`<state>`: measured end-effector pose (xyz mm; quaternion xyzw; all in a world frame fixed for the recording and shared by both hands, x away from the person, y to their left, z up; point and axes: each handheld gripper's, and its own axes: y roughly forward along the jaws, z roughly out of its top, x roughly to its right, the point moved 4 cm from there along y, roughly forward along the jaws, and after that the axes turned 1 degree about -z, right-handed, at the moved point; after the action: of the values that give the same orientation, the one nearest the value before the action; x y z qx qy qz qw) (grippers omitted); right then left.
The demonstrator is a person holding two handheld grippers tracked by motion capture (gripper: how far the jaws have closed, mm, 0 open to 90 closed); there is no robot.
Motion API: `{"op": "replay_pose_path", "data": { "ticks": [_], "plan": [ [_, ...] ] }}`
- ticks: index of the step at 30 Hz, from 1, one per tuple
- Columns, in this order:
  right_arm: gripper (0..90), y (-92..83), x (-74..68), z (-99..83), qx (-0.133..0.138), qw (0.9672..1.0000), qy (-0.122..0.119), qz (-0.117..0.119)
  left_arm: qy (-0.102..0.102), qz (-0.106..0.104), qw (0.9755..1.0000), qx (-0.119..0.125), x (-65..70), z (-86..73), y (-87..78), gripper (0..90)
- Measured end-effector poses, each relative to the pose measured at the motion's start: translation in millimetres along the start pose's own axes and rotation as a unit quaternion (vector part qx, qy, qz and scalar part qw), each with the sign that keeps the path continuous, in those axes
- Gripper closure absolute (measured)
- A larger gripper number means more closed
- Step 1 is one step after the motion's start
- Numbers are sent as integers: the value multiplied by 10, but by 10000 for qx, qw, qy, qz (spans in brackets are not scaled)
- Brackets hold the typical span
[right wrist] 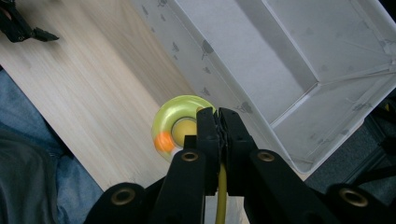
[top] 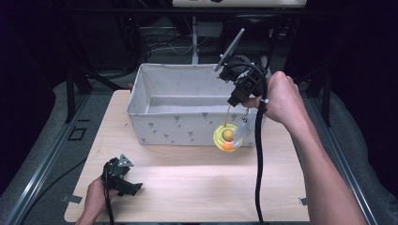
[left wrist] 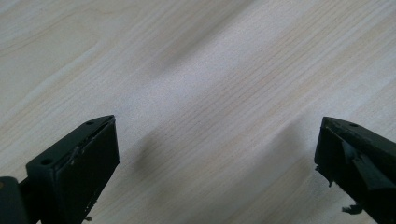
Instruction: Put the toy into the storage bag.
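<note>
Yellow-green ring toy (top: 228, 137) hangs from a thin yellow cord (top: 227, 116) that your right gripper (top: 236, 99) pinches, so you are holding it by the cord alone. The cord runs nearly straight down from the closed jaws, and the ring dangles below it in front of the near wall of the white fabric bin (top: 169, 126), close to that wall's right end and above the wooden table (top: 197, 187). In the right gripper view the ring (right wrist: 180, 127) shows its flat round face, glossy and translucent, with a pale ball at the centre and an orange bead on its rim; the cord (right wrist: 221, 196) comes up between the two black jaws, which are pressed together on it.

The bin is a soft rectangular box, white with small grey marks, open on top, with its long sides running left to right across the table. Its near top edge lies just above the ring, and the inside looks bare.

Your left gripper (top: 123, 180) rests low on the table near the front left corner, well apart from the toy, and its jaws stand wide over bare pale wood grain (left wrist: 205, 93). Smooth open tabletop stretches between the bin and the table's front edge
</note>
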<state>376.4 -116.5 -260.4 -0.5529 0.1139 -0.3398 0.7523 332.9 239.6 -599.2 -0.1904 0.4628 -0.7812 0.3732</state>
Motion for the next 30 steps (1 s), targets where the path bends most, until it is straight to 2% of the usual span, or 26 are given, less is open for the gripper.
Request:
{"op": "replay_pose_path", "data": {
  "ticks": [30],
  "plan": [
    [881,-325,129,167,156,9998,49,-133,-1,1,10000,-13,2,-1,5,1]
  ]
}}
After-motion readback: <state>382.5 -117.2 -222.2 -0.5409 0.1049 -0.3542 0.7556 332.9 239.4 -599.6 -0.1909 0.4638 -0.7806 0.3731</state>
